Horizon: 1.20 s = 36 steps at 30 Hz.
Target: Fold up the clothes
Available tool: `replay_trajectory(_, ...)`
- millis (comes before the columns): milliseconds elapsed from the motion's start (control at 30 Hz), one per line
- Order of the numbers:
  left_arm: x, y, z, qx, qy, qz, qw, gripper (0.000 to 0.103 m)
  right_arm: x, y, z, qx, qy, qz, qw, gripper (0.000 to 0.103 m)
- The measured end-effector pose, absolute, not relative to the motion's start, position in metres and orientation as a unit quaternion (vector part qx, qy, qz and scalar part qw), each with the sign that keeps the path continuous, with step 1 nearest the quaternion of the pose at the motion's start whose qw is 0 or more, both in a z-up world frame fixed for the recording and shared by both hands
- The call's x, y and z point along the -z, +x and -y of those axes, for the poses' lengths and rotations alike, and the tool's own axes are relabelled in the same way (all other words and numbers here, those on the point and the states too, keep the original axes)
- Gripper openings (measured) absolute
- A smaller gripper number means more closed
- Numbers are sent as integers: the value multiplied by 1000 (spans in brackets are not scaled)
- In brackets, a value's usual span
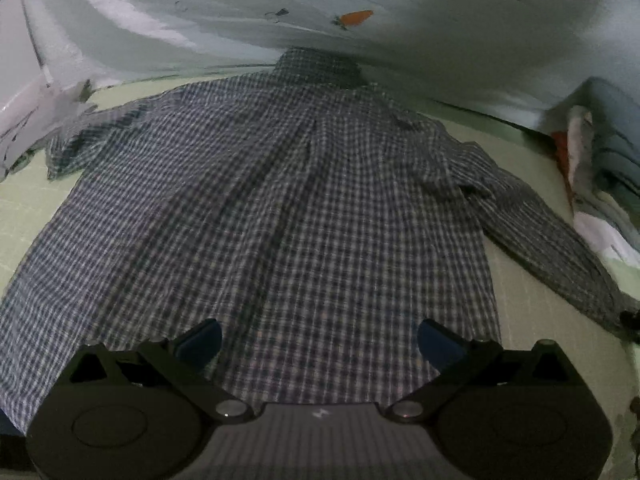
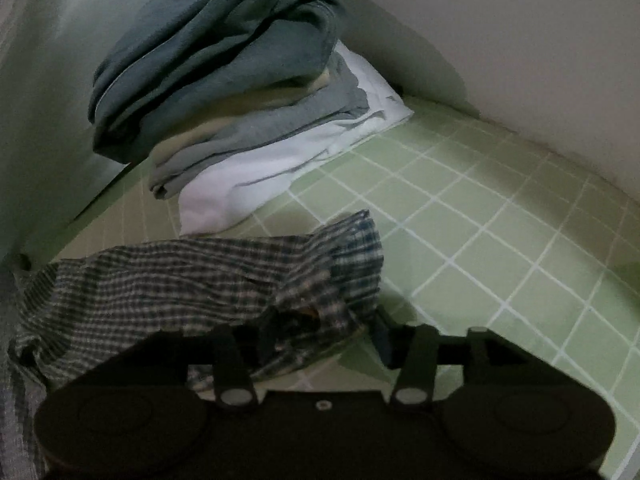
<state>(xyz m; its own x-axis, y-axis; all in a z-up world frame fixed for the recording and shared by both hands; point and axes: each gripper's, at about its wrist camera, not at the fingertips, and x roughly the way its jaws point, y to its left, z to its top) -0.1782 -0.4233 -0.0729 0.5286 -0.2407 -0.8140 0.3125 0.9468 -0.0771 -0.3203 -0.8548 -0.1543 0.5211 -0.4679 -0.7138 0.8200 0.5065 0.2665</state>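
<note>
A blue-and-white checked shirt [image 1: 304,208] lies spread flat on a pale green gridded sheet [image 1: 24,200], collar at the far end. My left gripper [image 1: 320,340] hovers over the shirt's near hem, open wide, with nothing between its blue pads [image 1: 204,338]. The shirt's long sleeve [image 1: 540,240] runs out toward the lower right. In the right wrist view the cuff end of that sleeve [image 2: 180,280] is bunched up, and my right gripper [image 2: 328,336] is shut on the crumpled fabric, just above the sheet [image 2: 500,240].
A stack of folded clothes [image 2: 224,80], grey-blue on top and white at the bottom, sits in the corner beyond the sleeve. The same stack [image 1: 600,184] shows at the right in the left wrist view. A light quilt with carrot prints [image 1: 360,16] rises behind the collar. A pale wall [image 2: 520,40] bounds the right side.
</note>
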Motion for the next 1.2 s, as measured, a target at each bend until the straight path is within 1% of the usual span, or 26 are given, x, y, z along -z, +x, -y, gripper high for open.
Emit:
replay_trajectory(33,72,-180,422,159,40,-456,875,103,155,-320,855,388,299,-289,822,17)
replay_trajectory(67,70,-180,420,158,40,-454,876,103,153,-322,853,393,287,-286,825,10)
replay_trajectory(133,67,-182,412,150,37,-448,880,103,150,-329,853,417,280,-269,822,10)
replay_trajectory(167,67,-182,408,145,36,-447,882,103,151,-332,857,428,292,-271,811,11)
replay_trajectory(200,66,-182,402,138,33,-445,884,103,152,-335,860,439,303,-273,800,20)
replay_trajectory(267,64,-182,388,123,28,-445,887,103,150,-331,860,457,287,-295,789,34)
replay_trajectory(300,63,-182,381,114,25,-445,888,103,145,-327,854,462,259,-294,796,48)
replay_trajectory(333,63,-181,374,106,23,-446,888,103,139,-323,847,466,234,-295,801,59)
replay_trajectory(367,61,-181,366,98,20,-446,889,103,134,-317,840,472,213,-296,802,81)
replay_trajectory(400,60,-181,358,90,17,-446,890,103,130,-312,832,479,193,-297,803,93)
replay_trajectory(467,56,-178,341,73,14,-445,893,103,124,-300,817,467,180,-291,815,94)
replay_trajectory(500,54,-177,333,65,14,-444,893,103,122,-295,808,455,178,-289,823,98)
replay_trajectory(600,50,-173,306,44,11,-442,896,103,123,-273,780,398,201,-287,848,103)
replay_trajectory(767,48,-160,253,21,5,-444,896,103,128,-223,702,289,206,-303,885,103)
replay_trajectory(933,52,-117,186,0,-13,-449,893,103,138,-178,619,216,200,-336,895,103)
replay_trajectory(1100,57,-77,112,-17,-33,-431,901,103,157,-144,557,215,171,-385,881,103)
replay_trajectory(1200,67,-46,61,-27,-65,-433,899,103,164,-129,538,254,131,-391,875,103)
